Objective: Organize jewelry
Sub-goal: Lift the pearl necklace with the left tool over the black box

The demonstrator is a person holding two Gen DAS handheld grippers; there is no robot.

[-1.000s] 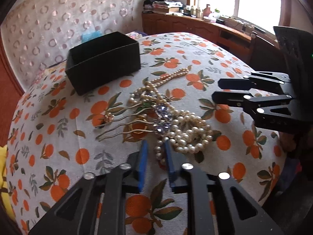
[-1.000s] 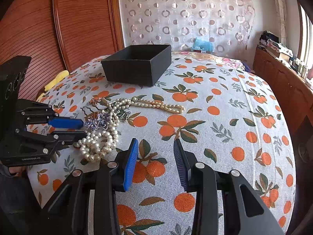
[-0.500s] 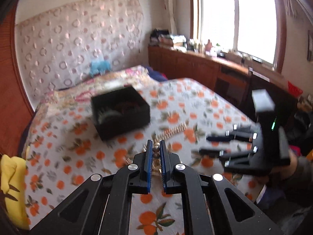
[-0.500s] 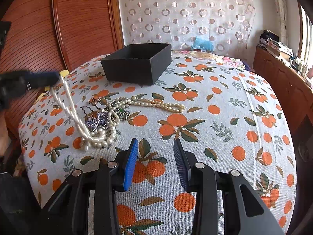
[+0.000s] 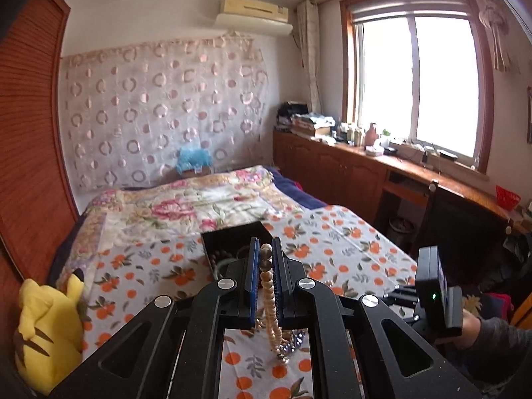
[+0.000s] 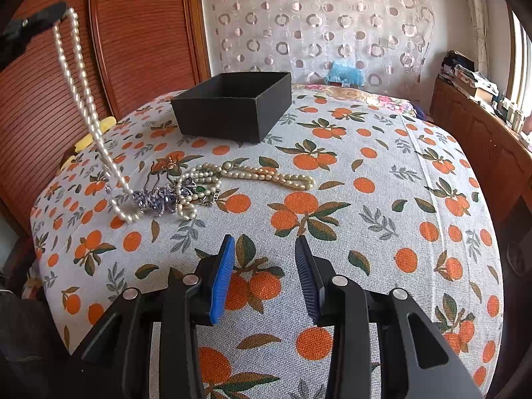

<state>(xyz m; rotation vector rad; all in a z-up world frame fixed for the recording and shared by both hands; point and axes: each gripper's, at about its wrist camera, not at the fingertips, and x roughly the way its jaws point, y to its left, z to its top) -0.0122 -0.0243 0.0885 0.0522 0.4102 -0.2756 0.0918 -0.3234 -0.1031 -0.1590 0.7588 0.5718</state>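
My left gripper [image 5: 265, 253] is shut on a white pearl necklace [image 5: 271, 302] and holds it high; in the right wrist view the strand [image 6: 87, 109] hangs from the gripper [image 6: 63, 11] down to the cloth. A second pearl necklace [image 6: 262, 174], a purple beaded piece [image 6: 156, 198] and hairpins [image 6: 166, 165] lie on the orange-print cloth. A black open box [image 6: 232, 108] stands behind them; it shows in the left wrist view [image 5: 232, 234] with beads inside. My right gripper [image 6: 262, 262] is open and empty, low over the cloth.
A yellow plush toy [image 5: 50, 329] sits at the bed's left edge by the wooden wardrobe [image 6: 66, 66]. A floral quilt [image 5: 186, 206] covers the far bed. A wooden cabinet [image 5: 349, 173] runs under the window on the right.
My left gripper closed on the white pearl necklace and lifted it well above the cloth; the strand now hangs stretched out. My right gripper has stayed in place, open.
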